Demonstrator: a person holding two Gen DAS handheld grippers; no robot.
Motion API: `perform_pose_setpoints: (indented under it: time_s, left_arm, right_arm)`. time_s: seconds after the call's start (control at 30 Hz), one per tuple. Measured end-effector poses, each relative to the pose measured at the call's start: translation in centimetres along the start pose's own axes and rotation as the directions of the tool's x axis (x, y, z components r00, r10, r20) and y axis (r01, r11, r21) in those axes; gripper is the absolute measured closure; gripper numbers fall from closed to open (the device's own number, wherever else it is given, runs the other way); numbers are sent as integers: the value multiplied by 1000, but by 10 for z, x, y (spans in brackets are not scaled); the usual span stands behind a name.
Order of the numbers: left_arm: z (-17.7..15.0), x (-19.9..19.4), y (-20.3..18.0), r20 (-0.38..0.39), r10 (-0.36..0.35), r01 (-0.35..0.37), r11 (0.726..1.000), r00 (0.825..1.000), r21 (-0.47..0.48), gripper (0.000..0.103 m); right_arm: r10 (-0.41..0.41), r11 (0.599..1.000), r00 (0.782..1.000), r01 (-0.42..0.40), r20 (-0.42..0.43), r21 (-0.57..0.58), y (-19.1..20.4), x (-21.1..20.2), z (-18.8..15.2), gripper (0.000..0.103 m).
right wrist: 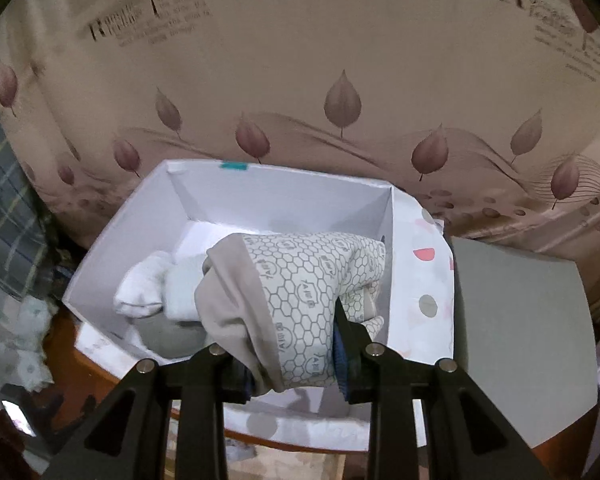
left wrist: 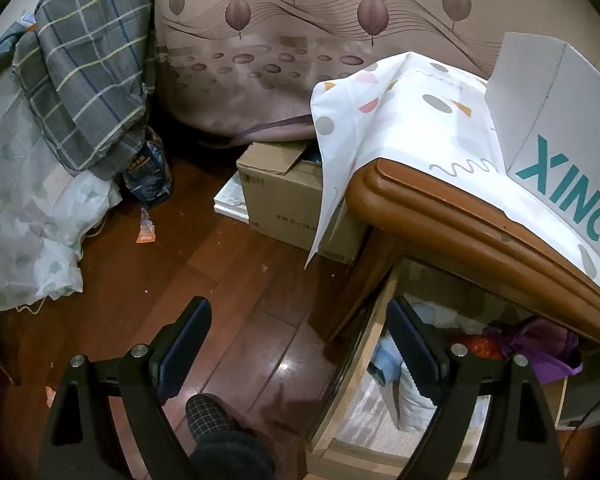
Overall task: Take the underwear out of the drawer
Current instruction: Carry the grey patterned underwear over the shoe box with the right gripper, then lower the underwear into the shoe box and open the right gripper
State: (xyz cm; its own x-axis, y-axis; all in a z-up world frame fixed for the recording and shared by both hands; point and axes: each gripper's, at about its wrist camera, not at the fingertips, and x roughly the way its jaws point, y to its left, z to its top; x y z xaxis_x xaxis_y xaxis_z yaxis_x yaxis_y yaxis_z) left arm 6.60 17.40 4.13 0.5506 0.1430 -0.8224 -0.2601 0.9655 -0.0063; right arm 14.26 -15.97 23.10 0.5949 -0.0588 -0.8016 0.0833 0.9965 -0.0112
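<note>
In the right wrist view my right gripper (right wrist: pixel 296 364) is shut on underwear (right wrist: pixel 300 292), beige with a white honeycomb-print panel, held over an open white box (right wrist: pixel 100 264) that holds white and pale rolled garments (right wrist: pixel 140 288). In the left wrist view my left gripper (left wrist: pixel 300 344) is open and empty. It hangs over the wooden floor beside the open drawer (left wrist: pixel 364 364) of a brown cabinet (left wrist: pixel 460 216). The drawer holds light blue and white folded clothes (left wrist: pixel 392 360) and a purple item (left wrist: pixel 540 344). The right fingertip (left wrist: pixel 416 348) overlaps the drawer's contents.
A patterned cloth (left wrist: pixel 412 120) covers the cabinet top, with the white box (left wrist: pixel 560 120) lettered in teal on it. A cardboard box (left wrist: pixel 296 200) stands on the floor behind. Plaid bedding (left wrist: pixel 84 80) hangs at left. A slippered foot (left wrist: pixel 216 420) is below. A grey lid (right wrist: pixel 520 320) lies right of the box.
</note>
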Motion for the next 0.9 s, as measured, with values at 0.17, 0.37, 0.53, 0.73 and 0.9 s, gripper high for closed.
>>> perform_pose_setpoints:
  time_s: [0.17,0.37,0.53,0.73,0.9]
  left_arm:
    - [-1,0,0,-2,-5,5,1000,1000,6,16]
    - [-3,1,0,-3,-5,5,1000,1000,14,16]
    - [-3,1,0,-6,-10,10,1000,1000,17,16]
    - [-4,1,-3,-11,-13,14,1000,1000,18,16]
    - [-3,3,-6,-16,-16,17,1000,1000,22,16]
  right_arm:
    - [-33,999,999,33,-41,3,0,27,0,73]
    - [-35,999,996,36,-80,10,2,45,-8,73]
    - [-38,999,995,39,-91,11,7,50,-11,69]
    - [-42,999,996,42,-80,5,9,46,-11,45]
    - [-66,997,998,66,18,-38,15,21,-5,40]
